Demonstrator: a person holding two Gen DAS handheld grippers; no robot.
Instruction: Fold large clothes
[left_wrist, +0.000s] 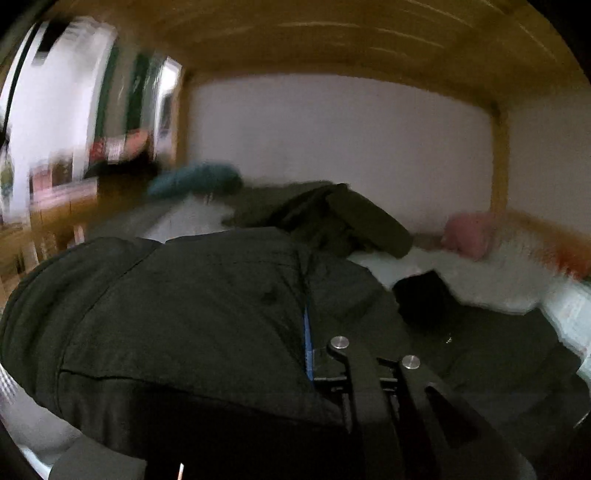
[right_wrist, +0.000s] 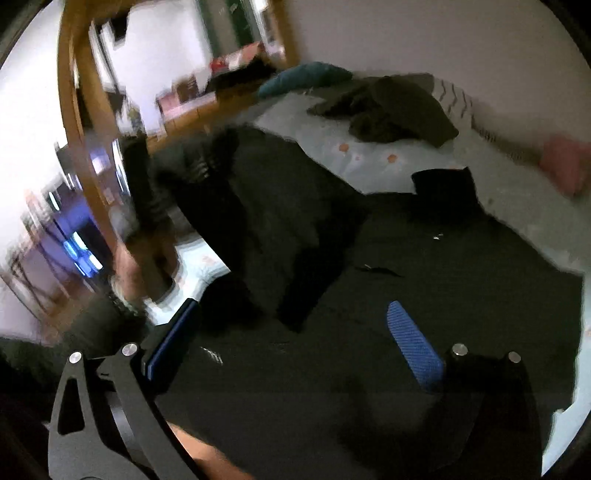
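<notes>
Mid-fold, looks like. Left gripper (left_wrist: 314, 354) clamped on the dark jacket (left_wrist: 184, 314), fabric bunched right at its fingers. Right gripper (right_wrist: 295, 339) wide open, nothing pinched, jacket spread just ahead. Next probably: lay that flap across, smooth it.

left tongs (left_wrist: 314, 354): black frame, round silver screws, thin blue pad edge
right tongs (right_wrist: 295, 339): black triangular arms, silver screws, blue textured pads (right_wrist: 413, 347)
</notes>
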